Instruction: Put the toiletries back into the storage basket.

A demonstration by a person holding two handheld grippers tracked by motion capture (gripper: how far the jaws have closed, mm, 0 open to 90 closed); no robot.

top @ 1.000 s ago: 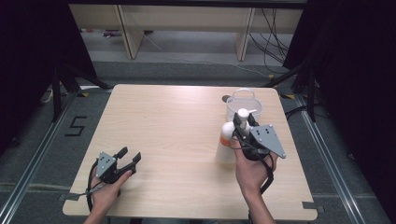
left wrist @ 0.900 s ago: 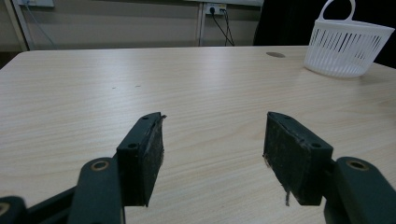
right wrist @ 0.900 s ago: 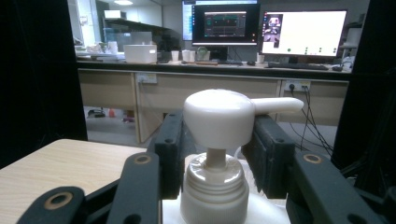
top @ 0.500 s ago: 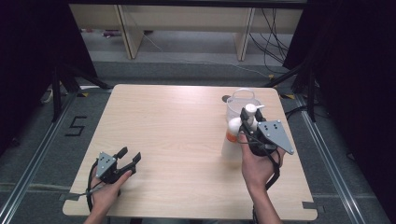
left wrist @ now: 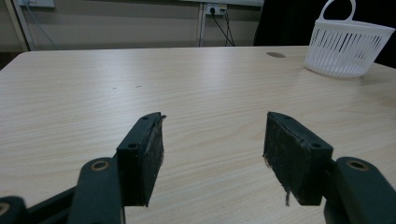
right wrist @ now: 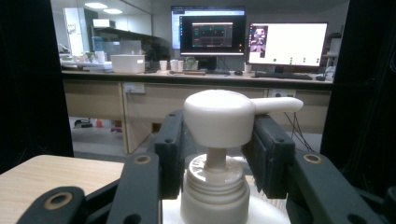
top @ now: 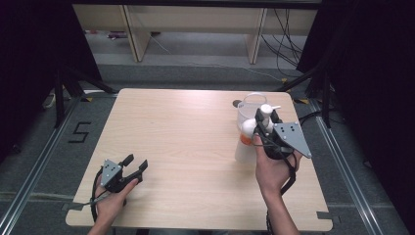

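Observation:
A white pump bottle (top: 243, 147) with an orange band is gripped just under its pump head (right wrist: 217, 116) by my right gripper (top: 265, 117), at the table's right side. In the right gripper view the pads (right wrist: 170, 149) press on both sides of the head, above the screw cap, and the spout points right. The bottle leans slightly, just in front of a white plastic basket (top: 249, 100); I cannot tell whether its base touches the table. My left gripper (top: 134, 166) rests at the front left, open, with bare wood between its jaws (left wrist: 215, 140).
The basket (left wrist: 348, 46) with its handle stands near the table's far right corner, beside a small round hole (top: 237, 103) in the wooden top. Dark curtains flank the table. Shelving legs and cables lie beyond the far edge.
The right gripper with the pump bottle has shifted slightly right and toward the basket. The left gripper has stayed where it was.

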